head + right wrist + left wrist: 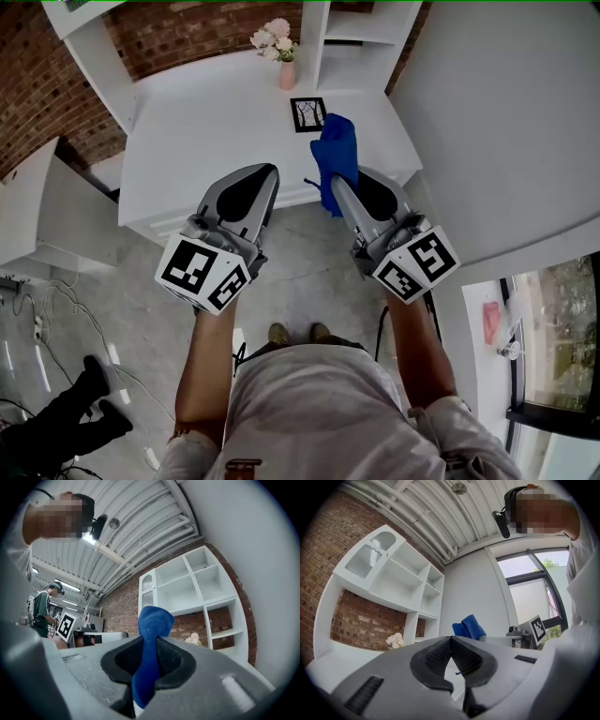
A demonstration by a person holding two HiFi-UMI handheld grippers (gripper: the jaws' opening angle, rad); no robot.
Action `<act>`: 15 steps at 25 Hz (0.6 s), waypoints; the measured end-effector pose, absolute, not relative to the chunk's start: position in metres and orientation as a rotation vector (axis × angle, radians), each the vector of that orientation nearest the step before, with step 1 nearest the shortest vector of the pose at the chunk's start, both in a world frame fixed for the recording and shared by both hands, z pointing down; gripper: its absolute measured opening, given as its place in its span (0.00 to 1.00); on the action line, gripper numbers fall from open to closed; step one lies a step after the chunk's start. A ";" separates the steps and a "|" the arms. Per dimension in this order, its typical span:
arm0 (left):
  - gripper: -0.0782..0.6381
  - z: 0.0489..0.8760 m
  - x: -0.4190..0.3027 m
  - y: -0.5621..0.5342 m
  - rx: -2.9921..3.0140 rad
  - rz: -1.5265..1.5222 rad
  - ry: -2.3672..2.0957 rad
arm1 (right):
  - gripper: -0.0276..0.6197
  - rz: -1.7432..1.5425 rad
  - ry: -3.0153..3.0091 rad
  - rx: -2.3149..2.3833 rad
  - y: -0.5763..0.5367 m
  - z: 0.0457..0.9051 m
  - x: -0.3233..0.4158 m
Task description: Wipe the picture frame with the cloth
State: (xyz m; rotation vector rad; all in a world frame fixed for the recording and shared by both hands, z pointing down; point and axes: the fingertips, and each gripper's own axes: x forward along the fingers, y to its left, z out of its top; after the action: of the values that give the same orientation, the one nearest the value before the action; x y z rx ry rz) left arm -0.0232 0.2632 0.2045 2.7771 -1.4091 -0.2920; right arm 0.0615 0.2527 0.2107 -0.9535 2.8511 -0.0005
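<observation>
A small black picture frame (pixel 307 113) lies flat on the white desk (pixel 206 141), near its right rear. My right gripper (pixel 339 181) is shut on a blue cloth (pixel 336 159), which hangs just in front of the frame over the desk's front edge. In the right gripper view the cloth (pixel 151 644) is pinched between the dark pads and sticks up past the tips of that gripper (pixel 149 639). My left gripper (pixel 269 172) is shut and holds nothing, hovering by the desk's front edge left of the cloth. In the left gripper view that gripper's (pixel 451 638) tips meet, with the cloth (pixel 468 626) beyond.
A pink vase of pale flowers (pixel 280 52) stands at the back of the desk beside white shelving (pixel 345 42). A brick wall (pixel 187 33) runs behind. A white wall (pixel 506 122) is close on the right. Cables (pixel 56 309) lie on the floor at left.
</observation>
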 end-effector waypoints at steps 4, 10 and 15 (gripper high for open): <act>0.11 0.206 -0.041 0.265 2.791 -0.300 -1.391 | 0.14 0.008 2.857 -1.000 0.256 0.213 0.049; 0.11 0.215 -0.066 0.264 2.786 -0.332 -1.358 | 0.14 0.015 2.850 -1.094 0.256 0.216 0.039; 0.11 0.220 -0.078 0.265 2.786 -0.346 -1.329 | 0.14 0.015 2.857 -1.132 0.259 0.221 0.029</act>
State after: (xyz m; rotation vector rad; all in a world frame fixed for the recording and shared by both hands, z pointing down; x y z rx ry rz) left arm -0.0780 0.2650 0.2198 2.7857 -1.3291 -0.3464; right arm 0.0289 0.2588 0.2215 -1.1316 2.8568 0.0153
